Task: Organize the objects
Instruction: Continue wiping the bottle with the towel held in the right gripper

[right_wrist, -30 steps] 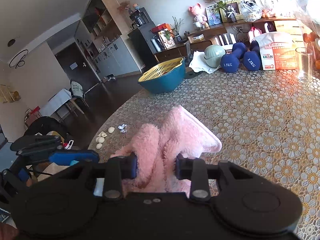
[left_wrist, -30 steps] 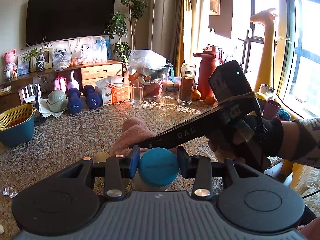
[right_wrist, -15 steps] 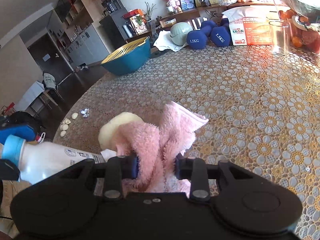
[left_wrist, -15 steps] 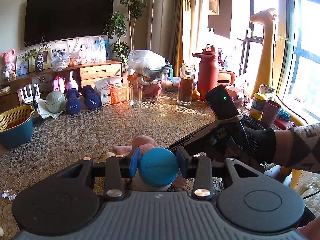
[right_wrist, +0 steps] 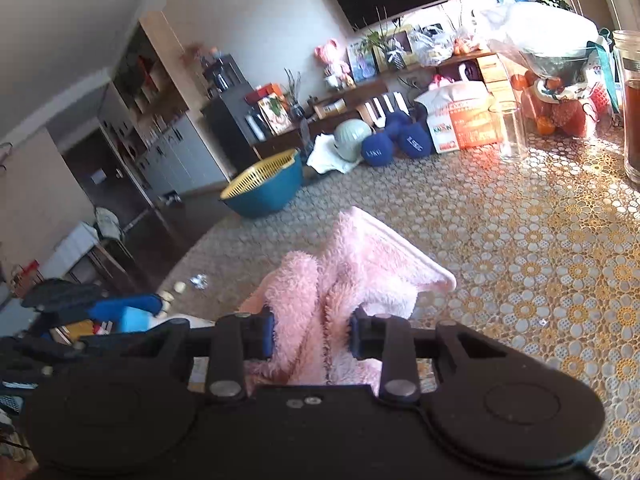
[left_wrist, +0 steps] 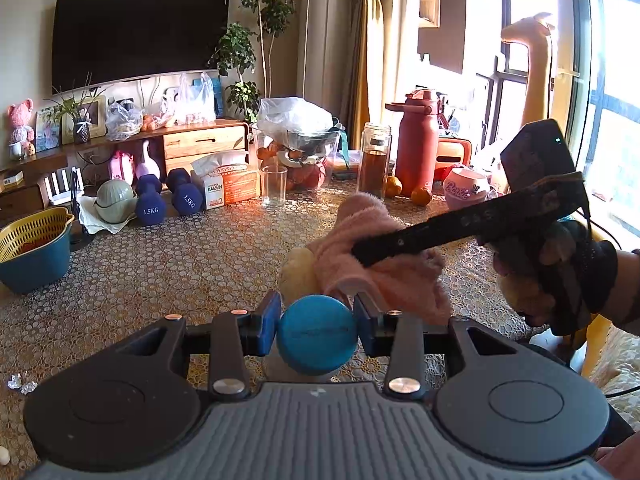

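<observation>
— Towel (right_wrist: pixel 352 280) position?
— Bunched, off the table (right_wrist: pixel 540 240), clamped in my right gripper (right_wrist: pixel 311 334); just ahead of my left gripper (left_wrist: pixel 316 322).
— Left fingers (left_wrist: pixel 269 320)?
— Closed on the blue cap (left_wrist: pixel 316 334) of a bottle; its long axis runs along them, toward the camera.

Black hand-held gripper (left_wrist: pixel 316 322): blue pads (left_wrist: pixel 270 322), silver screws; dark-gloved right hand (left_wrist: pixel 560 276).

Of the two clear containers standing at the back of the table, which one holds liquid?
The lidded glass bottle beside the red flask holds brown liquid; the open drinking glass is empty.
</observation>
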Demonstrator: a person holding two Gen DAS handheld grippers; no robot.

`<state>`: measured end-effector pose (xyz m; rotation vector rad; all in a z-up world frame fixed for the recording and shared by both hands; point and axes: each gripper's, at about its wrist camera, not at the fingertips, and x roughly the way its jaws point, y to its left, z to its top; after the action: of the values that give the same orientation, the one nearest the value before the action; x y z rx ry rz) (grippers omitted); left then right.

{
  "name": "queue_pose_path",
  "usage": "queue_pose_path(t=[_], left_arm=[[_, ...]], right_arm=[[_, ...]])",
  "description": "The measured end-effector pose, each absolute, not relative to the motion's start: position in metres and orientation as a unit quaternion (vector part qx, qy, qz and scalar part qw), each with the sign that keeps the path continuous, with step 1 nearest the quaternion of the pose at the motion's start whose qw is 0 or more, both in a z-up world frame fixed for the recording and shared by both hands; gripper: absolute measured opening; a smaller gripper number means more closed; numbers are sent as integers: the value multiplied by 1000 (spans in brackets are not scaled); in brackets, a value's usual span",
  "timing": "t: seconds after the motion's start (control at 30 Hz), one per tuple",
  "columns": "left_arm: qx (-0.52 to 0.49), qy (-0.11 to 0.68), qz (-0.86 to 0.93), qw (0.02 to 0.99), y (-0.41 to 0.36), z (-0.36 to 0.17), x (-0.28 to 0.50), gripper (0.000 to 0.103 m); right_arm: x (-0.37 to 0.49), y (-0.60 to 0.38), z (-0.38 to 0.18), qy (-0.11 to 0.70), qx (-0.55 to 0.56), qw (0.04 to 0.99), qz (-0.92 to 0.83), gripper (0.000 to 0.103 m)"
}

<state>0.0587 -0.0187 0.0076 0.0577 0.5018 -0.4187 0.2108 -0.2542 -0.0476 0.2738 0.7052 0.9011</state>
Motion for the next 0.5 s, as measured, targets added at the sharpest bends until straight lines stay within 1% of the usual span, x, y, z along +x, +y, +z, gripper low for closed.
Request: queue_pose_path(t=[0.1,0.23,0.3,0.5], left_arm=[[30,247,-206,946,-18,7,59,39],[32,247,-206,946,-19,7,58,39],[32,247,-207,946,-19,7,58,39],[29,247,-208,946,-18,7,59,39]], right_arm=[[203,-259,-38,307,181,814,459,32],[205,-249,-32,292,187,803,485,32],[211,-243,-37,299,193,795,492,34],[230,-237,-67,324,267,752,508,34]])
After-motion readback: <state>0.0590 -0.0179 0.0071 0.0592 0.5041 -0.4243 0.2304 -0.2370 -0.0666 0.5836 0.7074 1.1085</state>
